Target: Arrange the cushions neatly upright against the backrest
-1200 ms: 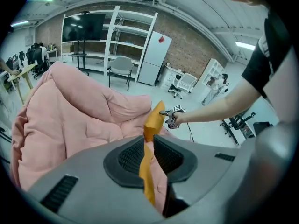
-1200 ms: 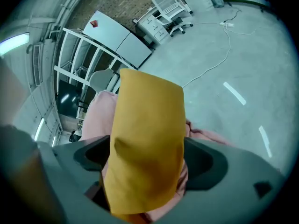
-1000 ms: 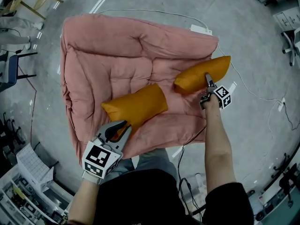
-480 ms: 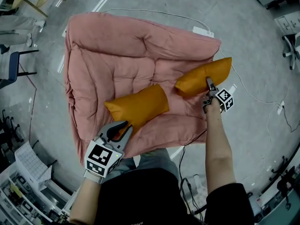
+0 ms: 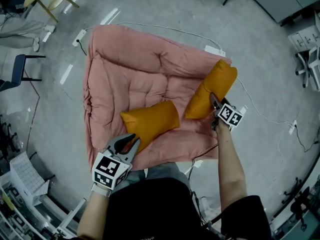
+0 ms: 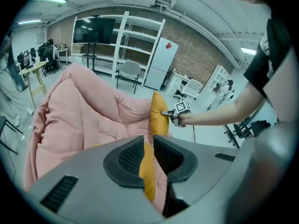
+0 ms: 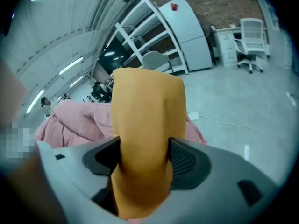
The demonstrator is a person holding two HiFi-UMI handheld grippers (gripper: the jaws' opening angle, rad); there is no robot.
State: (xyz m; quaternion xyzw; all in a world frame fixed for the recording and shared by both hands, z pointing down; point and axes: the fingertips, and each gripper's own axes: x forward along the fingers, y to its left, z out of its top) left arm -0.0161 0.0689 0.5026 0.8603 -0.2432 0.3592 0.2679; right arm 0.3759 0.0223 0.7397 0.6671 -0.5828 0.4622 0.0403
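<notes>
Your right gripper has just been closing and clamps the near end of the right cushion, whose long axis runs straight ahead of it toward the pink backrest. Your left gripper pinches the near corner of the left cushion, which lies crosswise just ahead.

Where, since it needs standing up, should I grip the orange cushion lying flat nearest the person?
Its thin near corner, coming from the person's side: the cushion looks too plump mid-body for the jaws, while that corner flattens to a seam. The left tool is pinching there.
</notes>
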